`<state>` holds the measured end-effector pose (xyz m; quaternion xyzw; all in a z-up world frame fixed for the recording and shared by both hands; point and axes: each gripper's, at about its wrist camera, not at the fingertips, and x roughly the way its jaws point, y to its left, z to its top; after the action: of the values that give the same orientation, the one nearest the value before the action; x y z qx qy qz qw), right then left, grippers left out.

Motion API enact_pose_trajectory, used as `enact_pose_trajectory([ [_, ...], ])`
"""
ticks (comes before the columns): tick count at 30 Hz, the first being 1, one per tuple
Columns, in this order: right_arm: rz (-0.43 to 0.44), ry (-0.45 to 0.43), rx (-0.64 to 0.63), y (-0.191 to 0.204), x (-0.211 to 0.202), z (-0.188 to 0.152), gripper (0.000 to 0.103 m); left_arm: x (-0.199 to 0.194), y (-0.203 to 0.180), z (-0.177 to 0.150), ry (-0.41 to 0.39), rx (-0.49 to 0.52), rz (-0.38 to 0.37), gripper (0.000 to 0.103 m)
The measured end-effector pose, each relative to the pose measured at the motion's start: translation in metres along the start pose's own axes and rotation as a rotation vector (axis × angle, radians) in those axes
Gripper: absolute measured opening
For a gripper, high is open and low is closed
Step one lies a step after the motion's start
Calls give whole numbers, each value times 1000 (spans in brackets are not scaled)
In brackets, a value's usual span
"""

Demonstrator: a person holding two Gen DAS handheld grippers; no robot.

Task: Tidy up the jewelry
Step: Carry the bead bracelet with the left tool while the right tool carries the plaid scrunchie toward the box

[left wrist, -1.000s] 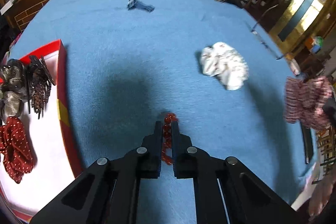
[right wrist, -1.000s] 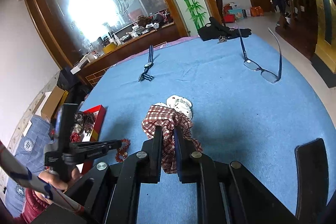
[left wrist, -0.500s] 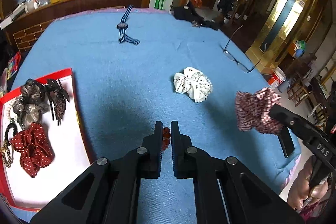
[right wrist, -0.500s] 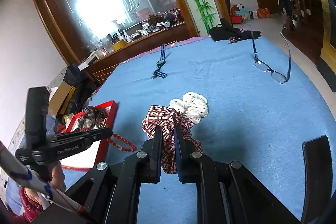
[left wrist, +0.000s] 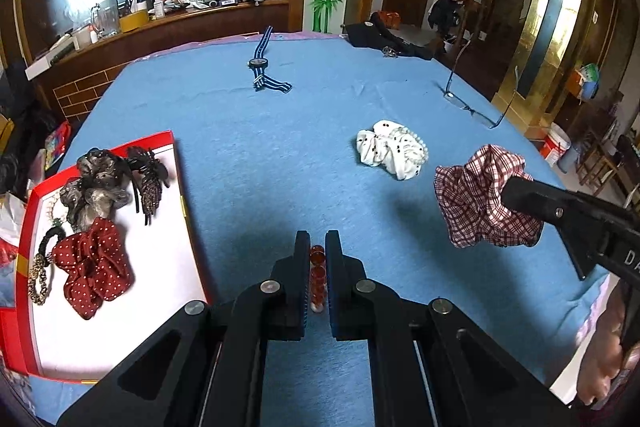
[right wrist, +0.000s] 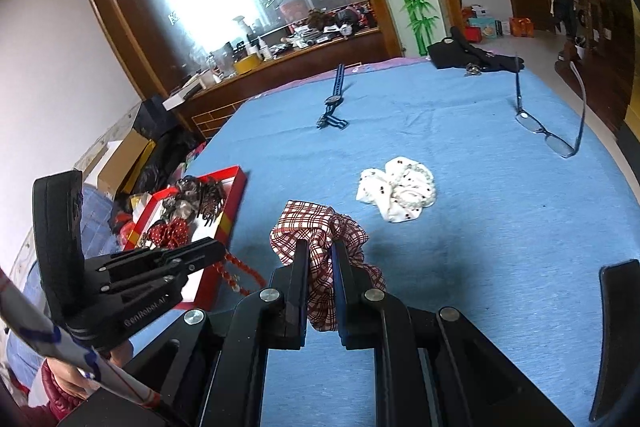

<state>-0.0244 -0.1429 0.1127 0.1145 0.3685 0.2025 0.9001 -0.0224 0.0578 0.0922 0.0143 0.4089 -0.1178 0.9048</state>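
Note:
My left gripper (left wrist: 317, 241) is shut on a red bead bracelet (left wrist: 318, 277) and holds it above the blue table, right of the red tray (left wrist: 182, 179). The bracelet also hangs from it in the right wrist view (right wrist: 240, 273). My right gripper (right wrist: 320, 247) is shut on a red plaid scrunchie (right wrist: 316, 227), lifted off the table; the scrunchie also shows in the left wrist view (left wrist: 476, 195). The tray holds a red dotted scrunchie (left wrist: 94, 267), a grey scrunchie (left wrist: 94, 187), a dark hair claw (left wrist: 150, 179) and bead bands.
A white dotted scrunchie (left wrist: 390, 153) lies mid-table. A striped-strap watch (left wrist: 262, 65) lies at the far side. Glasses (left wrist: 472, 107) sit at the far right, and a black cloth (left wrist: 384, 37) lies at the far edge. A wooden counter stands behind.
Both grippers have risen and tilted up, showing more of the room. The bracelet is lifted higher off the table. The plaid scrunchie stays gripped on the right.

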Motion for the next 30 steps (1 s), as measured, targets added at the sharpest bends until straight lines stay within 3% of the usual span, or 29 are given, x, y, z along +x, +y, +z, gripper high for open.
enact_pose_trajectory([
  [30, 7, 54, -50, 28, 22, -3, 13, -19, 11, -12, -97, 12, 110, 7],
])
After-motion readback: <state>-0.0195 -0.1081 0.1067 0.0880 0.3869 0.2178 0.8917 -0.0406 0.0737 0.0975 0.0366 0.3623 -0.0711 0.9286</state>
